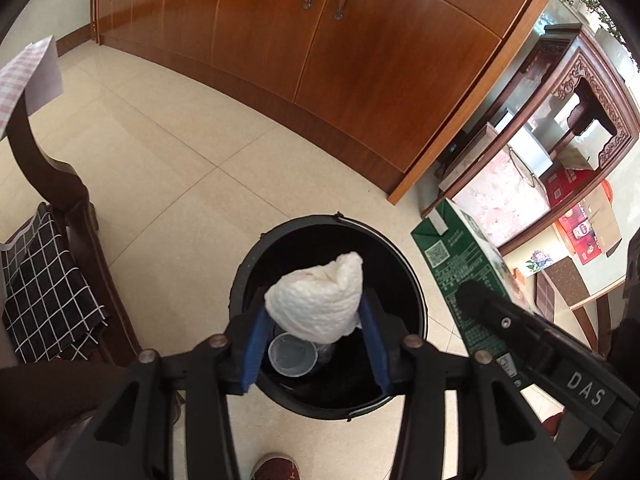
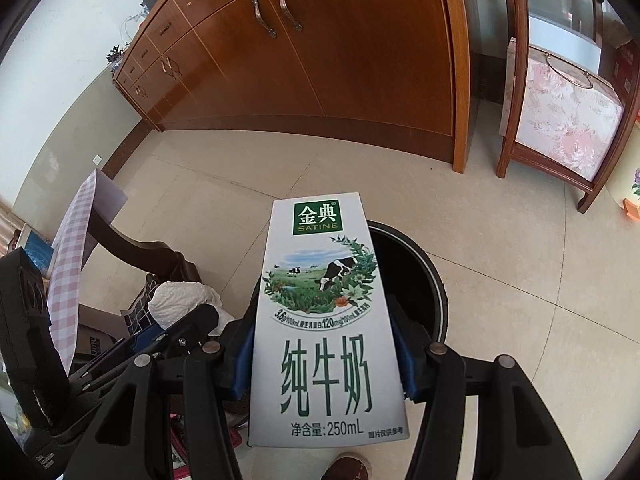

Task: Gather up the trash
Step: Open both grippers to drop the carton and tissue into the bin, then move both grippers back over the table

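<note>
My left gripper (image 1: 316, 316) is shut on a crumpled white tissue (image 1: 316, 300) and holds it over the open black trash bin (image 1: 400, 256) on the floor. A clear plastic cup (image 1: 293, 354) lies inside the bin. My right gripper (image 2: 326, 344) is shut on a white and green milk carton (image 2: 324, 320), held beside the left gripper, partly over the bin (image 2: 416, 272). The carton also shows in the left wrist view (image 1: 460, 268) at the right. The tissue shows in the right wrist view (image 2: 180, 300) at the left.
A long wooden cabinet (image 1: 340, 60) runs along the far wall. A wooden chair with a checked cushion (image 1: 44, 280) stands at the left. A carved wooden stand with a floral box (image 1: 504, 196) and cartons is at the right. Beige tiled floor (image 1: 180, 160) lies around the bin.
</note>
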Available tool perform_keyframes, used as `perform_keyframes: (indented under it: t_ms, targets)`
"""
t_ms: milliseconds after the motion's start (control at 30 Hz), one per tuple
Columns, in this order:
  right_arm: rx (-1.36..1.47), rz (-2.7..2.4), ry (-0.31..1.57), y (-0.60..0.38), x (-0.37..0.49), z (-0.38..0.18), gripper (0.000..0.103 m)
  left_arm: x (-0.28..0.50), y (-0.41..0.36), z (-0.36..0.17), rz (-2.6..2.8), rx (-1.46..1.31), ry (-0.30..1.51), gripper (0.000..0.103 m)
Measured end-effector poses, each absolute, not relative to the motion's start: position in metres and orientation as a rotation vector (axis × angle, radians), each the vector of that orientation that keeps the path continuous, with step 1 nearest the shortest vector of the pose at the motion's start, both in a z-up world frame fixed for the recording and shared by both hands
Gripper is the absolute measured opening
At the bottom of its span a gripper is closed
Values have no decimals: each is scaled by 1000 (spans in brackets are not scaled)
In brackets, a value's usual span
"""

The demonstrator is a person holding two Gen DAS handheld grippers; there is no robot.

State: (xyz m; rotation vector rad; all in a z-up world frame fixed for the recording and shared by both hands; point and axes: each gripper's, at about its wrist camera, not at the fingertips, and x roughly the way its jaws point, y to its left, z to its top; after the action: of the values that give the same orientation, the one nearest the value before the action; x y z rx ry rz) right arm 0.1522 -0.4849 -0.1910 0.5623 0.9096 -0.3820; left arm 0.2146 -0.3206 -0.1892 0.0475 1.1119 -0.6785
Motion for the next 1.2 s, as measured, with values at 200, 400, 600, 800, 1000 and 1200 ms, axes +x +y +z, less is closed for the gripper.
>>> perform_keyframes:
  t_ms: [200, 400, 600, 800, 1000, 1200]
  targets:
    - [580, -444, 892, -499, 151, -192, 81, 221, -326, -192, -652, 39, 1127, 73]
    - [552, -469, 845, -494, 136, -167, 81, 208, -312, -156, -612, 79, 1023, 73]
    - [487, -450, 841, -466, 124, -143, 81, 200, -286, -118, -576, 63, 970, 73]
    - [467, -396, 793, -434, 117, -111, 81, 186, -246, -81, -545, 19, 914, 73]
    - [448, -261, 744, -388, 125, -81, 82, 179, -189, -54, -452, -14, 847, 73]
    - [391, -123, 714, -327, 144, -60, 82, 178, -128, -42, -334, -72, 808, 73]
